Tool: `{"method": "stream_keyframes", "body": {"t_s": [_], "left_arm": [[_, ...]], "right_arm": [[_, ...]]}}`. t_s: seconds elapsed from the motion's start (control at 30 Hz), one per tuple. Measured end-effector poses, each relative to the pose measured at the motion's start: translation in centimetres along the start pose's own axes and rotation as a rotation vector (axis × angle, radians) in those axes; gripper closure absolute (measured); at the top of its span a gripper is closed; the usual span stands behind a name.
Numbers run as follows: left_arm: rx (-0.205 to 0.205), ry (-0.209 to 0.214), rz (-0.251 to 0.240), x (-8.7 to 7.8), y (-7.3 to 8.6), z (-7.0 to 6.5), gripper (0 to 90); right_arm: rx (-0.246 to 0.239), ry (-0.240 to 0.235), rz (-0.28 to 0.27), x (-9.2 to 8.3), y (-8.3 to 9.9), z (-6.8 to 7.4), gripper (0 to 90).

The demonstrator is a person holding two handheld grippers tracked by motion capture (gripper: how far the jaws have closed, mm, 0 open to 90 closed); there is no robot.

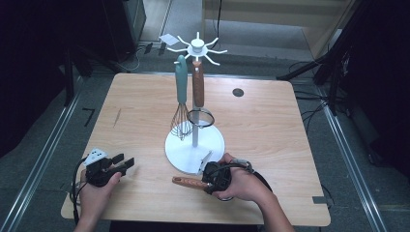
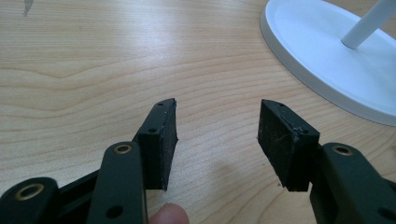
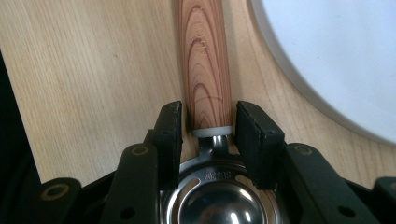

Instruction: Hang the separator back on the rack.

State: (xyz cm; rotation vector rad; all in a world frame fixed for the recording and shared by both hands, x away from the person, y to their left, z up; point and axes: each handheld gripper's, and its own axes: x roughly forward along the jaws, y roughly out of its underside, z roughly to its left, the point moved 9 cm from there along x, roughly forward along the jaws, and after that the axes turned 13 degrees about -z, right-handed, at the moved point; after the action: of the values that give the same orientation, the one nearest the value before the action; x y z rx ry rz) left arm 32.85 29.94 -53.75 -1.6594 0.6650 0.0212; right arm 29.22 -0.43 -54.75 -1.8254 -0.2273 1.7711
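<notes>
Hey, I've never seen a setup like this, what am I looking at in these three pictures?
A person sits at a wooden table, holding a hand-operated two-jaw gripper in each hand. One picture looks down from above; the other two come from cameras riding on the grippers. On the table stands a white utensil stand with a teal-handled whisk and a wooden-handled utensil hanging from it. The left gripper is open over bare wood. The right gripper's jaws sit either side of a wooden-handled metal spoon lying on the table; whether they press on it is unclear.
</notes>
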Motion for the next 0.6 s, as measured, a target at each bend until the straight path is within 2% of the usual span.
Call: {"method": "stream_keyframes", "body": {"t_s": [0.1, 0.13, 0.17, 0.3, 0.4, 0.43, 0.47, 0.5, 0.53, 0.6], "left_arm": [[-0.001, -0.002, -0.003, 0.0, 0.0, 0.1, 47.3], [-0.003, -0.004, -0.005, 0.0, -0.1, 0.1, 47.0], [-0.002, -0.005, -0.006, -0.1, -0.1, 0.1, 46.2], [-0.012, -0.016, -0.012, -0.2, -0.2, 0.3, 42.9], [-0.022, -0.022, -0.023, -0.3, -0.4, 0.6, 41.2], [-0.03, -0.029, -0.028, -0.3, -0.4, 0.7, 40.3], [-0.033, -0.032, -0.031, -0.3, -0.5, 0.8, 39.2], [-0.035, -0.036, -0.032, -0.4, -0.5, 0.8, 37.6], [-0.039, -0.048, -0.034, -0.4, -0.5, 1.0, 35.5], [-0.034, -0.07, -0.029, -0.5, -0.5, 1.2, 31.2]], "right_arm": [[-0.041, 0.032, 0.042, 0.2, -0.2, 0.0, 68.7], [-0.031, 0.036, 0.059, 0.1, -0.3, 0.0, 69.6], [-0.052, 0.036, 0.065, 0.2, -0.3, -0.2, 70.1], [-0.047, 0.051, 0.091, 0.2, -0.5, 0.0, 71.1], [-0.013, 0.042, 0.052, 0.2, -0.5, 0.1, 71.4], [0.011, 0.039, 0.039, 0.2, -0.4, 0.2, 71.4], [-0.002, 0.037, 0.02, 0.2, -0.4, 0.0, 71.4], [0.02, 0.053, -0.001, 0.2, -0.4, -0.2, 71.5], [0.029, 0.066, -0.015, 0.2, -0.3, -0.4, 71.4], [0.047, 0.056, -0.056, 0.1, -0.3, -0.4, 71.5]]}}
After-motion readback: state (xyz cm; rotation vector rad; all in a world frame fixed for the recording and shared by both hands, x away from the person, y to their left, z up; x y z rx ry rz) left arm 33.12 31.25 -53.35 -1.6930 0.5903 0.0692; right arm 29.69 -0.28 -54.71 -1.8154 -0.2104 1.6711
